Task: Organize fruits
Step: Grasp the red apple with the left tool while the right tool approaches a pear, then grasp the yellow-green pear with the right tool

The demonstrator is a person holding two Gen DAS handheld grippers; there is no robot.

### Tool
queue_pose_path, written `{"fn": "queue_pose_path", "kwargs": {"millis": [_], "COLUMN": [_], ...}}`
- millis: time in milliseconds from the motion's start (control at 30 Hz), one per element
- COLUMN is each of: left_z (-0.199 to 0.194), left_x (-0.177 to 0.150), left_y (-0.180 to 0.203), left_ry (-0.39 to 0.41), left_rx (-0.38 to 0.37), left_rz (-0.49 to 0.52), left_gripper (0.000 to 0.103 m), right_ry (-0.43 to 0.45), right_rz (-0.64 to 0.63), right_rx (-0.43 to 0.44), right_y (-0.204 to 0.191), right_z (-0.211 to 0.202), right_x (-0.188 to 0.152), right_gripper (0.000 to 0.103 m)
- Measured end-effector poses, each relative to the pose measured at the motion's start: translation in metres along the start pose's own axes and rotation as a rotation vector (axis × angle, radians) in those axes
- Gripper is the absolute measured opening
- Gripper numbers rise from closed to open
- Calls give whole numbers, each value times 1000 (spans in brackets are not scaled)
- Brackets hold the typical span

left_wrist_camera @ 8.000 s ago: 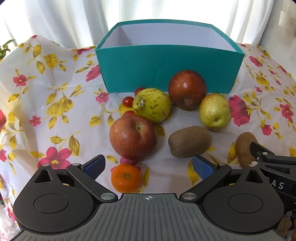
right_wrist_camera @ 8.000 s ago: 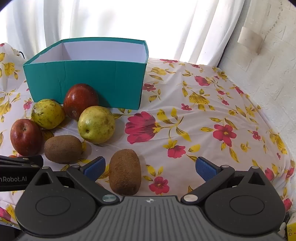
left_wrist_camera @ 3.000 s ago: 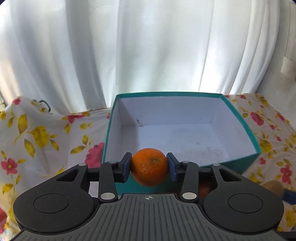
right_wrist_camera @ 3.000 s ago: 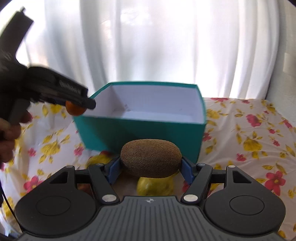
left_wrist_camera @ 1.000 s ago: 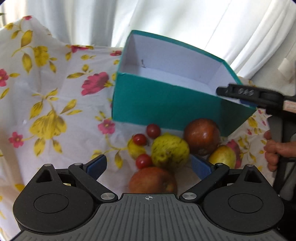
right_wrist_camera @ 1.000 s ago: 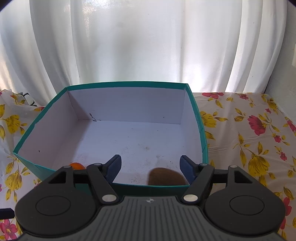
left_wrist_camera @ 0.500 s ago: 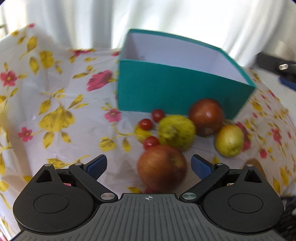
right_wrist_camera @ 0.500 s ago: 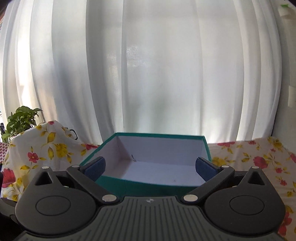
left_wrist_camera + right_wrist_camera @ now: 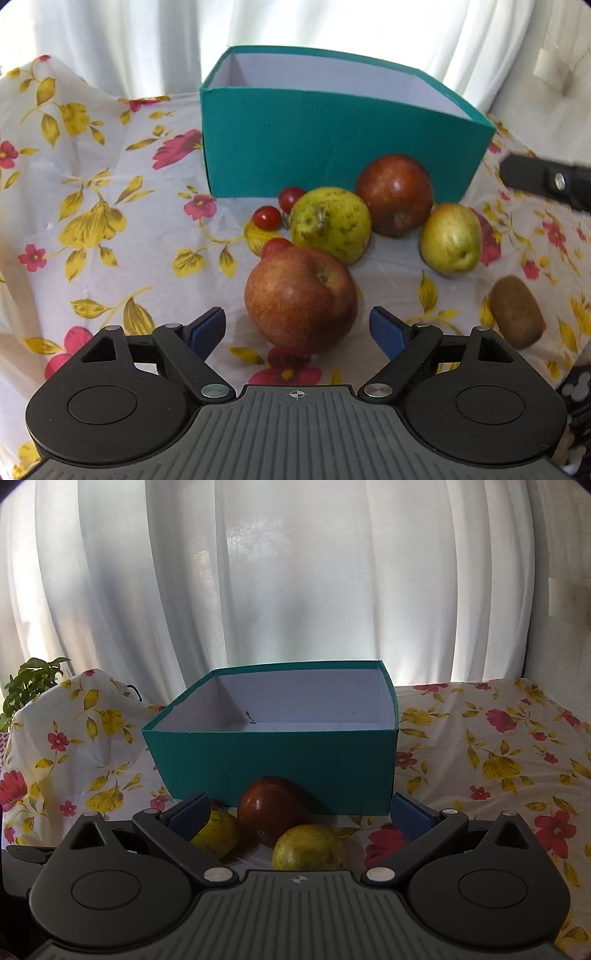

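Note:
A teal box (image 9: 332, 147) stands at the back of the flowered cloth; it also shows in the right wrist view (image 9: 273, 760). In front of it lie a red apple (image 9: 301, 299), a green-yellow pear (image 9: 330, 223), a dark red apple (image 9: 394, 194), a smaller yellow-green pear (image 9: 451, 238), a kiwi (image 9: 516, 312) and cherry tomatoes (image 9: 266, 218). My left gripper (image 9: 297, 328) is open, its pads on either side of the red apple, close to it. My right gripper (image 9: 299, 810) is open and empty, held above the dark red apple (image 9: 273, 805) and two pears (image 9: 308, 847).
White curtains hang behind the table. A wall is at the right. A green plant (image 9: 26, 686) stands at the far left. Part of the right gripper (image 9: 546, 181) shows at the right edge of the left wrist view.
Both grippers put their fruit in the box and came away open. My left gripper has dropped lower, up to the red apple. My right gripper has pulled back and lowered in front of the box.

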State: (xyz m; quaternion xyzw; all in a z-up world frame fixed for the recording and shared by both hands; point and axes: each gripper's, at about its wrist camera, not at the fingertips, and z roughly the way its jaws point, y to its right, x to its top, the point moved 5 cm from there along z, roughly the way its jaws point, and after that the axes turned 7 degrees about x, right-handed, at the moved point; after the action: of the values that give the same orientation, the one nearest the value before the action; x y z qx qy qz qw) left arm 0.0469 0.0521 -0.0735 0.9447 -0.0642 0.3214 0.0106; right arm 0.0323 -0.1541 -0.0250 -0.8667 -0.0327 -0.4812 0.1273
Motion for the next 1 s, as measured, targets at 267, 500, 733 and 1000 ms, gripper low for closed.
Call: {"fn": "queue_pose_path", "kwargs": {"millis": [267,500,733,1000], "left_z": [15,27,29,3], "left_x": [4,4,5,11], "left_y": [9,10,11,-7], "left_ry": [-1,-46,-19,13], "left_rx": [13,11,-1,-32], "left_rz": [40,44,73,14], "left_gripper": [85,77,77,77], "right_ry": [-8,-41,-69,-129], "right_rz": [-12,13,5,-15], "right_rx": [-19,-47,-40,-70], "right_y": [2,9,6,8], "right_z": [-3,5,16,32], "right_x": [0,-6,-9,-17], "right_gripper": [103,103,103,103]}}
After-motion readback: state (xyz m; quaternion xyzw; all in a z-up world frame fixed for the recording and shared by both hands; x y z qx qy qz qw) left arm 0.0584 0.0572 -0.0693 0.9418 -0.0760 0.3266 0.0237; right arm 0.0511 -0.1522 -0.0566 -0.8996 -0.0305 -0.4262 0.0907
